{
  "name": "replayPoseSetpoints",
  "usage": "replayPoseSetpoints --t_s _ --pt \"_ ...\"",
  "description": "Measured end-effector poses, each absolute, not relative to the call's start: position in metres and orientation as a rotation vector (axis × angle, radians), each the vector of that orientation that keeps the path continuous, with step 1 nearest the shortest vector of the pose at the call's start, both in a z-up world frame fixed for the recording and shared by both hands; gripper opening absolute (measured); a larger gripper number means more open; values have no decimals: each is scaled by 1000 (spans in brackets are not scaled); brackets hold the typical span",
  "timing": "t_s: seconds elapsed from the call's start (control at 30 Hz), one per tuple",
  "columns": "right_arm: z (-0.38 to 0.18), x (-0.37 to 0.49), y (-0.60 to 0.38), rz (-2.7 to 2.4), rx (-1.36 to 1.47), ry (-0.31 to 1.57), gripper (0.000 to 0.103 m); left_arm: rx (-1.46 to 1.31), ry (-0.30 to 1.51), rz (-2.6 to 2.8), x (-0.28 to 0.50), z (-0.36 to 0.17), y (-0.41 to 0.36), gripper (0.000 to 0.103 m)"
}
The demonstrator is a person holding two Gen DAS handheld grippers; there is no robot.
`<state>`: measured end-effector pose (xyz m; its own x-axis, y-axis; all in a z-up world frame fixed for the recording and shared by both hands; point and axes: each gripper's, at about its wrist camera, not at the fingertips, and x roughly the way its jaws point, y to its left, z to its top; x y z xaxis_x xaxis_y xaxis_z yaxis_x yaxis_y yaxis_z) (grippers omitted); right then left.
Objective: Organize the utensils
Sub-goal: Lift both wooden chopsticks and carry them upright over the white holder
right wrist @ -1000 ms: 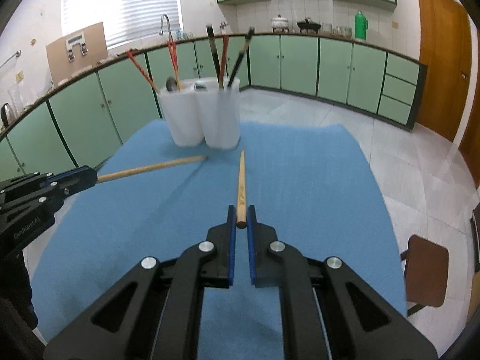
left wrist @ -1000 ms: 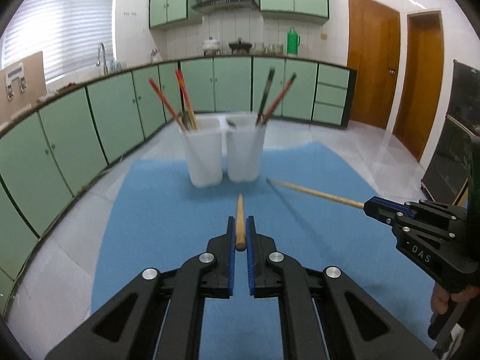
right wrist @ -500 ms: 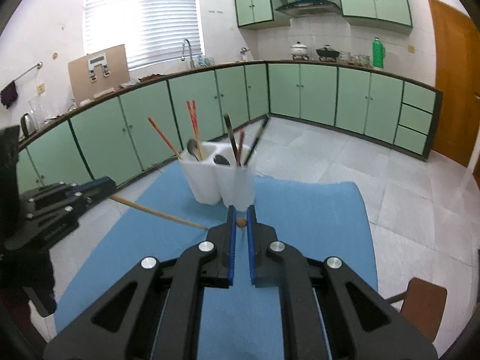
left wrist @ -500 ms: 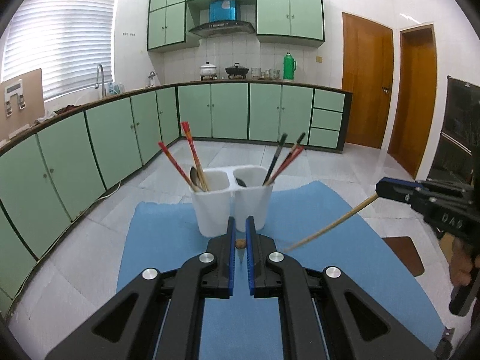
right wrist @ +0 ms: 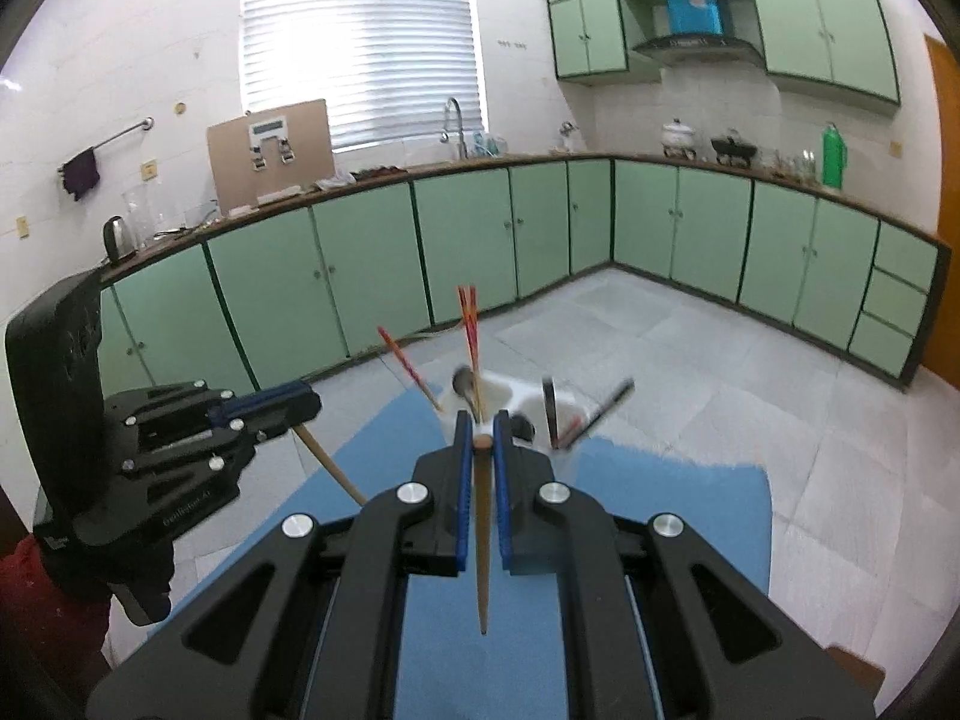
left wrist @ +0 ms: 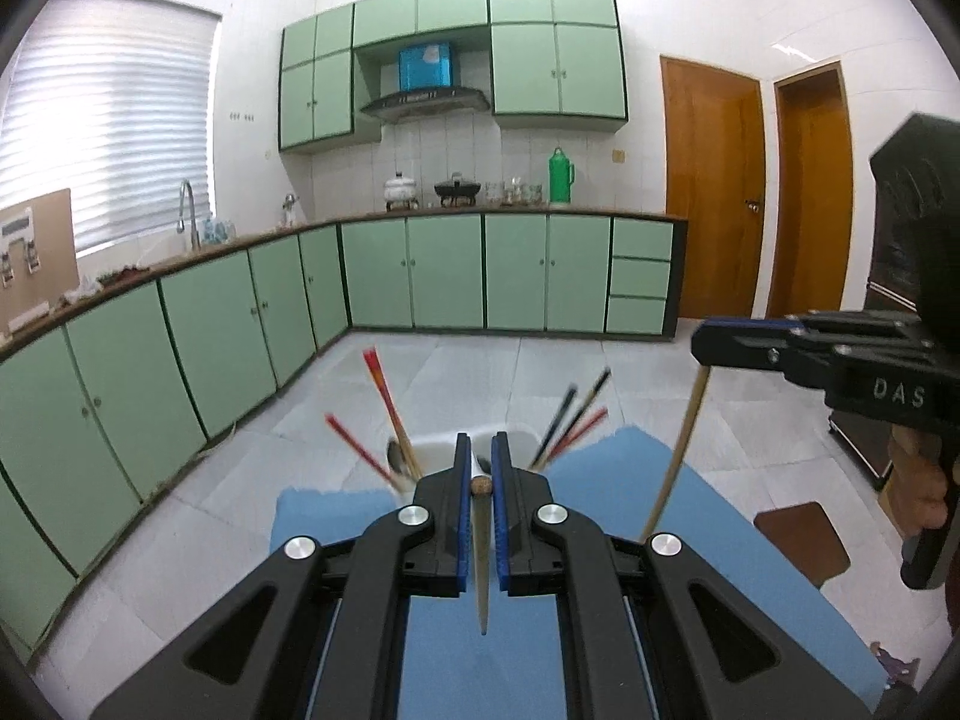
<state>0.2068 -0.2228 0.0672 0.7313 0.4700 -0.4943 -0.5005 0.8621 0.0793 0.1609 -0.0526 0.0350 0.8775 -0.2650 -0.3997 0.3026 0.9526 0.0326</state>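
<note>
My left gripper (left wrist: 480,468) is shut on a wooden chopstick (left wrist: 480,558) that hangs tip-down over the blue mat (left wrist: 480,672). My right gripper (right wrist: 481,438) is shut on a second wooden chopstick (right wrist: 482,540), also tip-down. Each gripper shows in the other's view: the right one (left wrist: 702,345) with its chopstick (left wrist: 675,456), the left one (right wrist: 306,405) with its chopstick (right wrist: 330,465). The white two-cup utensil holder (left wrist: 432,447) (right wrist: 510,396) stands ahead, partly hidden by the fingers. It holds red chopsticks (left wrist: 387,408), dark chopsticks (left wrist: 570,420) and a spoon (right wrist: 462,384).
Green kitchen cabinets (left wrist: 444,276) and a counter line the far walls. A brown stool (left wrist: 801,540) stands to the right of the table. Tiled floor (right wrist: 690,372) lies beyond the mat's far edge.
Both grippers have lifted and tilted, so both chopsticks swung from pointing forward to hanging tip-down. The holder now sits low, behind the fingers.
</note>
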Motion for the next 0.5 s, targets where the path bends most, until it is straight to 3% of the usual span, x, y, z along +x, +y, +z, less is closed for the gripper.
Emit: replayPoseSetpoints --t_s 0.5 --pt "145 277 -204 482 -75 309 6 67 175 -257 220 107 -46 6"
